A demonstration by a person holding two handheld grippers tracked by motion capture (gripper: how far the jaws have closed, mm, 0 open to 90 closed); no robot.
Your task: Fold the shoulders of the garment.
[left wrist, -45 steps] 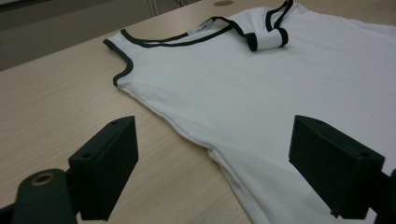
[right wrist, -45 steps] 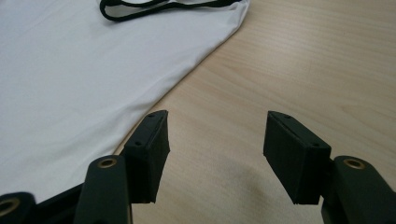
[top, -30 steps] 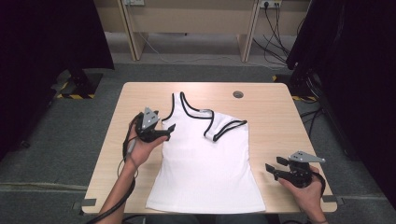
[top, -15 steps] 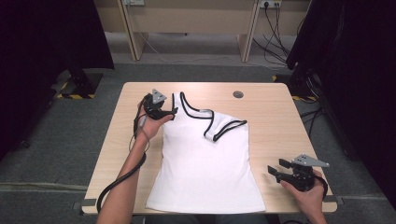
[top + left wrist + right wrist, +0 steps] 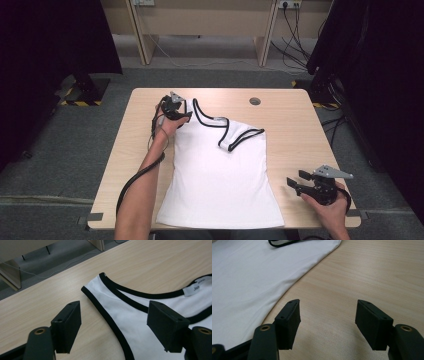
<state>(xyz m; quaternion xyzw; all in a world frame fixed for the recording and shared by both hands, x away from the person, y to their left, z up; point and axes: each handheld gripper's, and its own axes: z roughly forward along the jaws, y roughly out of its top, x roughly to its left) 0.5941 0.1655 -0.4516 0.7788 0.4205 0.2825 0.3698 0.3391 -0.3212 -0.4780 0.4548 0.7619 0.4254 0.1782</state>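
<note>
Jaws astride white black-trimmed tank top [image 5: 140, 315]

One white tank top [image 5: 220, 175] lies on one wooden table [image 5: 295, 130], with two grippers.

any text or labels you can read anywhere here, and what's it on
Neck label inside the collar of the white tank top: dark print on a white tag, too small and blurred to read.
Black-and-yellow striped markings on the floor by the dark stand: a hazard pattern, no words.
No other readable text on the table or either gripper.
</note>
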